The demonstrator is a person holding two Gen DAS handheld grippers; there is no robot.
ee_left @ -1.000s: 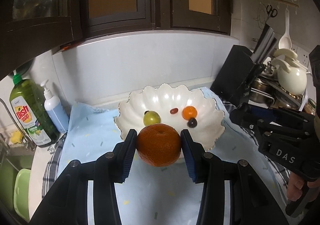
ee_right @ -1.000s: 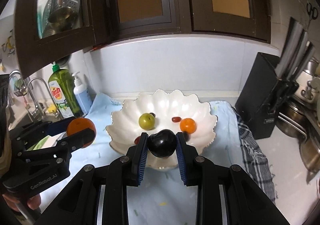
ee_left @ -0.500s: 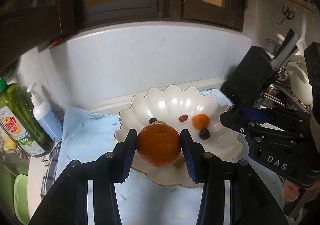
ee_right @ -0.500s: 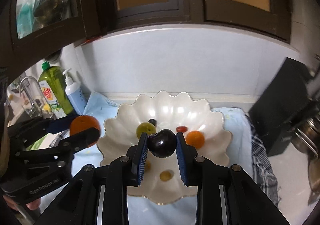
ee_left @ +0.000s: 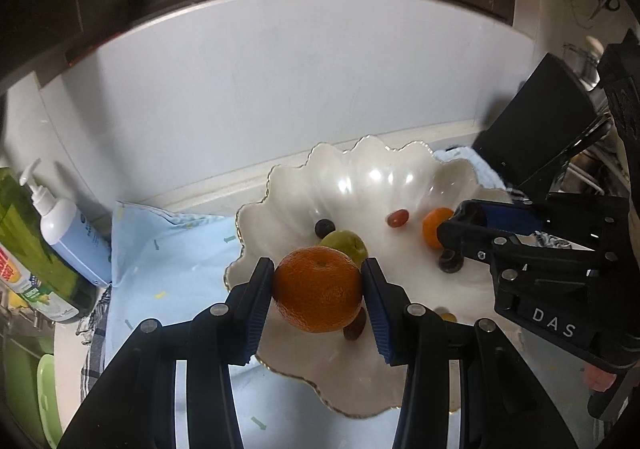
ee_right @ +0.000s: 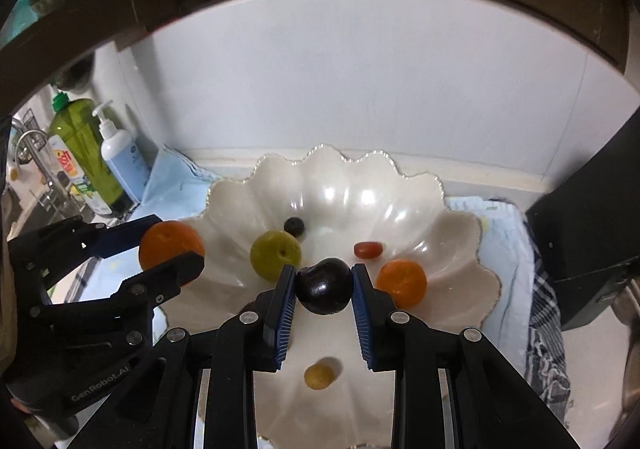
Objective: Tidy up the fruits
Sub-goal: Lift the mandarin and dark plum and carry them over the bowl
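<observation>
Here the orange (ee_left: 318, 289) sits clamped in the left tool (ee_left: 318, 295) (over the bowl (ee_left: 400, 177)).

A pale worktop (ee_left: 68, 353) carries a light-blue speckled cloth (ee_left: 160, 281) with a white scalloped ceramic bowl (ee_right: 404, 205) on it. Beside the cloth stand a green dish-soap bottle (ee_right: 82, 145), a white-and-blue pump bottle (ee_right: 120, 161) and a black knife block (ee_left: 540, 129).

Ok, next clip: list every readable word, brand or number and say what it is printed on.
"DAS": side of the right gripper, left wrist view.
"GenRobot.AI": side of the left gripper, right wrist view.
Green dish soap bottle: label too blurred to read.
White pump bottle: small logo, unreadable.
</observation>
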